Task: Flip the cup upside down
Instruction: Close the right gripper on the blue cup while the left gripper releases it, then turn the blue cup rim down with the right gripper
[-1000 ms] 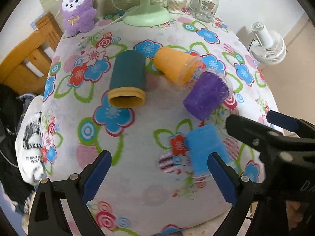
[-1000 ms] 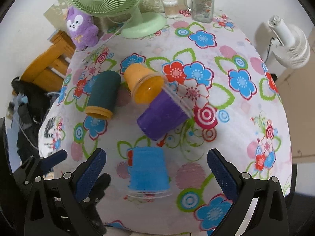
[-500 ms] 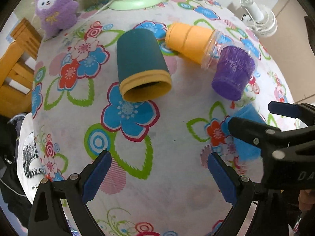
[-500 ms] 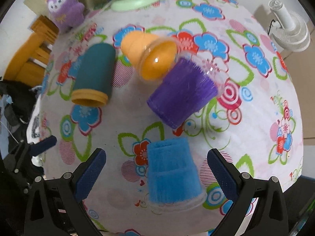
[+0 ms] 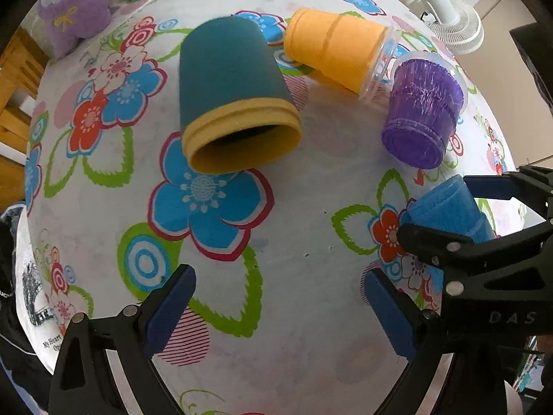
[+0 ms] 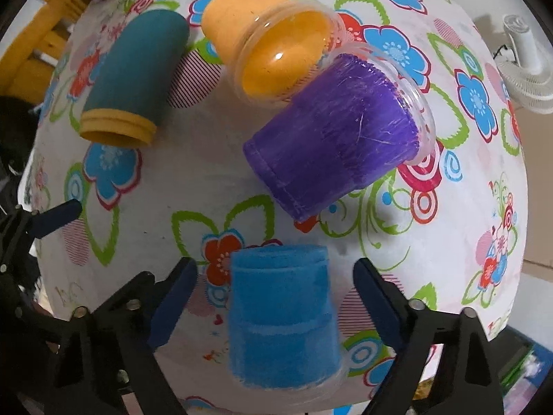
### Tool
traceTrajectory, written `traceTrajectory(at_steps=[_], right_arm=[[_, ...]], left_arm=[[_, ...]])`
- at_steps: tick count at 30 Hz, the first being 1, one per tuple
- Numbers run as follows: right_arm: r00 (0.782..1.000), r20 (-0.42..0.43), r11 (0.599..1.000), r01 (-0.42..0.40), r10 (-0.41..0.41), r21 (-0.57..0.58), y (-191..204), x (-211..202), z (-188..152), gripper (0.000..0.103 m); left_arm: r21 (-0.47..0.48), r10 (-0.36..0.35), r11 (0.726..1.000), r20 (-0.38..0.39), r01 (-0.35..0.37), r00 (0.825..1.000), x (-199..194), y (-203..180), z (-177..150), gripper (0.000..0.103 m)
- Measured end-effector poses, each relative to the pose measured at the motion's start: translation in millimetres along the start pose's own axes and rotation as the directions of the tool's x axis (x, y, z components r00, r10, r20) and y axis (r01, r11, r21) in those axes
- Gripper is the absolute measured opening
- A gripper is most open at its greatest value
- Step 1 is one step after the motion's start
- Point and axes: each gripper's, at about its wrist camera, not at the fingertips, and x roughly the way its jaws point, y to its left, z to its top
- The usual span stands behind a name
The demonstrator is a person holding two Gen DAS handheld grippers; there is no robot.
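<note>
Floral tablecloth (image 6: 214,180). Four cups all on sides, none flipped. Right tongs (image 6: 274,292) wide, straddling blue cup (image 6: 280,314), ungripped. Left tongs (image 5: 280,302) wide, empty.

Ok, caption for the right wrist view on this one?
Open right gripper straddles the blue cup lying on the floral tablecloth; purple, orange and teal cups lie beyond.
</note>
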Motion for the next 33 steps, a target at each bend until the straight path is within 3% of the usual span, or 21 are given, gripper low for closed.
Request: traceTrajectory(at_steps=[2,4,7,11,19,24,28,33], right_arm=[[1.0,-0.02,1.0,-0.01,0.01,-0.002,-1,5,2,0.084],[0.998,-0.061,1.0,-0.024,0.024,0.008,-2,13,5,0.071],[0.995,-0.096,1.0,-0.019,0.018,-0.002,-3,22,6,0.059],[0.997,-0.082,1.0,-0.016,0.015,-0.015,-2,22,10,0.058],[0.998,0.055,0.999,-0.015,0.017,-0.032,10,-11,-11,0.058],[0.987,0.158,0.998,-0.031,0.04,-0.063,13,-40,-26,0.058],[0.965,0.245,0.993,-0.067,0.09,-0.1,8,-68,-34,0.058],[0.922,0.35,0.977,-0.101,0.163,-0.19,-1,-93,-44,0.058]], left_arm=[[-0.017,0.013,1.0,-0.005,-0.013,1.0,4,-1,2,0.099],[-0.05,0.035,0.998,-0.007,-0.035,0.999,6,-1,5,0.099],[-0.07,0.012,0.997,-0.01,-0.013,1.0,9,-5,6,0.099],[-0.079,0.011,0.997,-0.014,-0.012,1.0,9,-7,5,0.099],[-0.087,0.03,0.996,0.044,-0.026,0.999,-17,-14,-14,0.099],[-0.094,0.071,0.994,0.087,-0.063,0.994,-46,-25,-24,0.099],[-0.131,0.103,0.988,0.128,-0.086,0.986,-72,-26,-28,0.099],[-0.226,0.164,0.966,0.163,-0.125,0.973,-89,-27,-30,0.099]])
